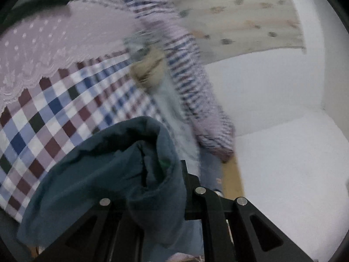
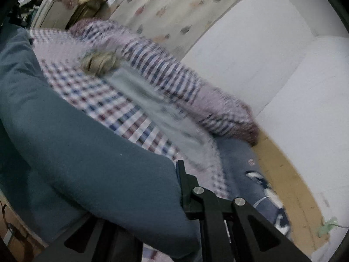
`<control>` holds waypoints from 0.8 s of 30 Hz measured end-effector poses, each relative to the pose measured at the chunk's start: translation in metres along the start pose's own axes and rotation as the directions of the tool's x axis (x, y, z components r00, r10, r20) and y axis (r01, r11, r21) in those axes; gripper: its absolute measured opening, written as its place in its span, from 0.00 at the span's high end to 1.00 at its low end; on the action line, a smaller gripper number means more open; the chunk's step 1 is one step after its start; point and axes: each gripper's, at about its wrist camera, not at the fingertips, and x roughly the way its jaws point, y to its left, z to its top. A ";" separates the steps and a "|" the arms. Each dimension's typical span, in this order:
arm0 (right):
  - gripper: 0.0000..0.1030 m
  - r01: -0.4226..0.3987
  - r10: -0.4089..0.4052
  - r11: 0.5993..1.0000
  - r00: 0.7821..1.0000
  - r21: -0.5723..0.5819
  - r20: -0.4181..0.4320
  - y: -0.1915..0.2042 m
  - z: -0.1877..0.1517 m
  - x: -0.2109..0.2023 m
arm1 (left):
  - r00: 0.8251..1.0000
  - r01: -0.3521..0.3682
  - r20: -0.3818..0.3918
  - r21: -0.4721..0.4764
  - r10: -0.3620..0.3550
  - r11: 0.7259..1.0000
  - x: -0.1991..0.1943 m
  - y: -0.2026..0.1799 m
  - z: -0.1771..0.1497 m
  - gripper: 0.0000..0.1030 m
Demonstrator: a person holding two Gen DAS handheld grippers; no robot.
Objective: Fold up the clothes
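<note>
Gripping bunched teal garment (image 1: 104, 174) in left gripper (image 1: 152, 187), same cloth clamped by right gripper (image 2: 165, 187), checked sheet (image 1: 72, 109) just ahead, blurred.

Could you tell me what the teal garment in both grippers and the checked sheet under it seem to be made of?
Teal garment: probably soft matte cotton-like knit; it bunches in thick rounded folds. Checked sheet: likely thin woven cotton, matte, lying flat with a crisp check pattern.
</note>
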 end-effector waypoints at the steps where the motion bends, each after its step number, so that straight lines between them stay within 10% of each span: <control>1: 0.95 -0.018 0.018 1.000 1.000 -0.001 -0.017 0.001 0.001 0.014 | 1.000 -0.021 -0.001 -0.003 0.021 1.000 0.012 0.002 0.005 0.92; 8: 0.95 -0.167 0.167 0.986 0.975 0.016 -0.145 0.002 0.009 0.111 | 0.981 -0.175 -0.091 -0.062 0.169 0.983 0.103 0.018 0.055 0.92; 16: 0.80 -0.417 0.527 0.840 0.780 0.347 -0.338 -0.005 -0.011 0.245 | 0.956 -0.270 -0.176 -0.208 0.236 0.940 0.164 0.068 0.080 0.82; 19: 0.56 -0.376 0.545 0.802 0.778 0.464 -0.312 -0.017 -0.021 0.258 | 0.985 -0.155 -0.104 -0.214 0.135 0.964 0.148 0.061 0.083 0.57; 24: 0.29 -0.222 0.457 0.767 0.848 0.602 -0.269 -0.047 -0.035 0.256 | 0.995 -0.065 0.069 -0.125 0.074 0.990 0.103 0.043 0.092 0.30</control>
